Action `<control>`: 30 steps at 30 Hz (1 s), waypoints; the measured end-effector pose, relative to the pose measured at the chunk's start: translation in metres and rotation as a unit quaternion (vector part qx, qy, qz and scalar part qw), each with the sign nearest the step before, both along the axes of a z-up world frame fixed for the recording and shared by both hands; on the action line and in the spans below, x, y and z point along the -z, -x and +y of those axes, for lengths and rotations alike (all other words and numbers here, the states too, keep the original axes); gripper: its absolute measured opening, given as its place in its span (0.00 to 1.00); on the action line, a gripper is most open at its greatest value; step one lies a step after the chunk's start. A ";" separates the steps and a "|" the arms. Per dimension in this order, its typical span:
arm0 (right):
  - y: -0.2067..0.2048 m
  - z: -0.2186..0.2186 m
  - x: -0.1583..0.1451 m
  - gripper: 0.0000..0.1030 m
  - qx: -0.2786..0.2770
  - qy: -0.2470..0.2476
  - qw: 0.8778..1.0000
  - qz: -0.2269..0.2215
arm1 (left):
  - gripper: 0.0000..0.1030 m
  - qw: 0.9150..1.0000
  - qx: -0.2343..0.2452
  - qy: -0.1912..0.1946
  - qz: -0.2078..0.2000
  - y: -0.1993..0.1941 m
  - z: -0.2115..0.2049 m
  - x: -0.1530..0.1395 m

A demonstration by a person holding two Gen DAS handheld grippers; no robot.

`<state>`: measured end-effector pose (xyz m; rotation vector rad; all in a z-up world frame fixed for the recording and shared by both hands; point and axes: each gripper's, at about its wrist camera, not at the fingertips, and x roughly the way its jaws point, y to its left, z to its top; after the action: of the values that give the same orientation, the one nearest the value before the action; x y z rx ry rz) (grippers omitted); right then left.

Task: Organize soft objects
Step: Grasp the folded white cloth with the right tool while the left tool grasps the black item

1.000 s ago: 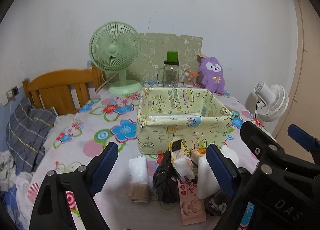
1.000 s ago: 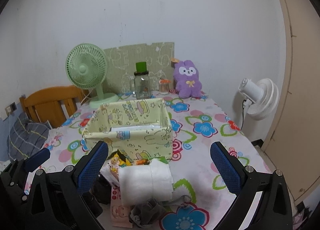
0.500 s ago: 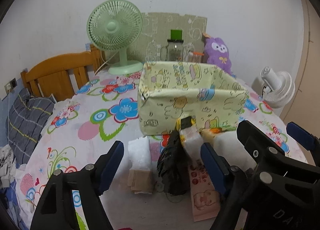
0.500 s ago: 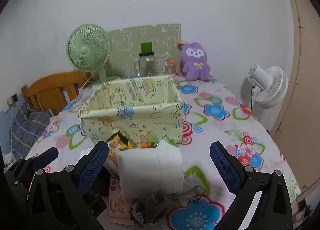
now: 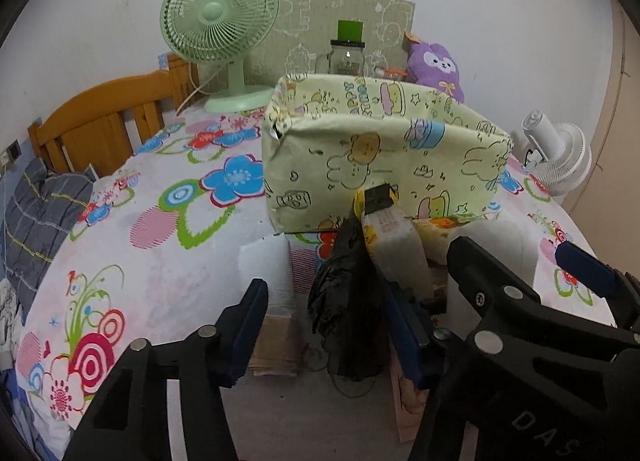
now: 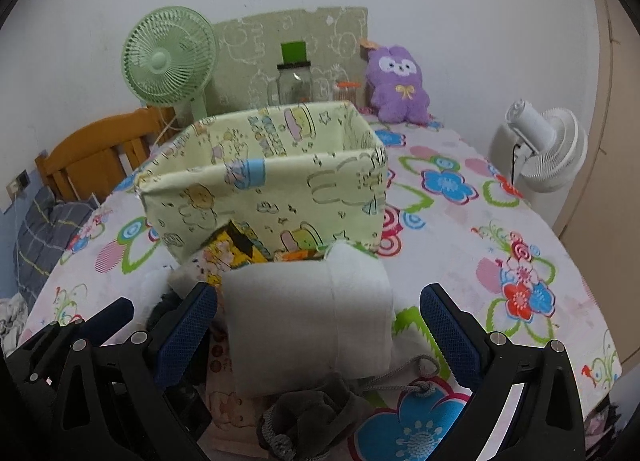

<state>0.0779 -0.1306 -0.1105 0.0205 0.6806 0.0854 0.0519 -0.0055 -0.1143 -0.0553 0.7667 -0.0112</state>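
Note:
A yellow-green cartoon-print fabric box (image 5: 380, 157) (image 6: 260, 189) stands on the flowered bedspread. A pile of soft goods lies in front of it. My left gripper (image 5: 326, 331) hangs low over the pile, and its jaws are closing around a crumpled black bag (image 5: 344, 301). The pads do not press it. A white tissue pack (image 5: 268, 269) lies by the left finger. My right gripper (image 6: 318, 331) stands wide open, astride a white rolled cloth (image 6: 308, 321) without touching it. A grey drawstring pouch (image 6: 312, 417) lies beneath that roll.
A yellow snack-print packet (image 5: 394, 245) leans on the box. Behind the box stand a green fan (image 5: 218, 17), a glass jar (image 5: 348, 57) and a purple plush (image 5: 436, 69). A white fan (image 6: 548, 153) is right, a wooden headboard (image 5: 104, 121) left.
Both grippers have come down and closer to the pile, so the box looms larger. The left jaws have narrowed around the black bag. The right jaws stay wide.

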 end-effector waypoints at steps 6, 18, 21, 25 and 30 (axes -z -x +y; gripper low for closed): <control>-0.011 -0.002 0.013 0.87 -0.002 -0.016 0.999 0.035 | 0.37 1.000 0.006 0.010 0.014 -0.009 -0.003 0.008; -0.007 -0.004 0.002 0.68 -0.008 -0.033 0.999 0.019 | 0.21 1.000 0.009 0.011 -0.010 -0.001 -0.006 -0.007; -0.004 -0.004 -0.005 0.68 -0.009 -0.035 0.999 0.012 | 0.20 1.000 0.009 0.005 -0.021 0.003 -0.008 -0.015; 0.000 -0.006 -0.016 0.67 -0.010 -0.042 0.999 -0.001 | 0.20 0.999 0.007 0.000 -0.035 0.006 -0.011 -0.026; 0.004 -0.008 -0.029 0.67 -0.010 -0.045 0.999 -0.013 | 0.20 0.999 0.009 -0.001 -0.046 0.008 -0.011 -0.039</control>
<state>0.0738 -0.1388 -0.0813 0.0986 0.6505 0.1353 0.0437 -0.0167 -0.0757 -0.0455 0.6752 -0.0289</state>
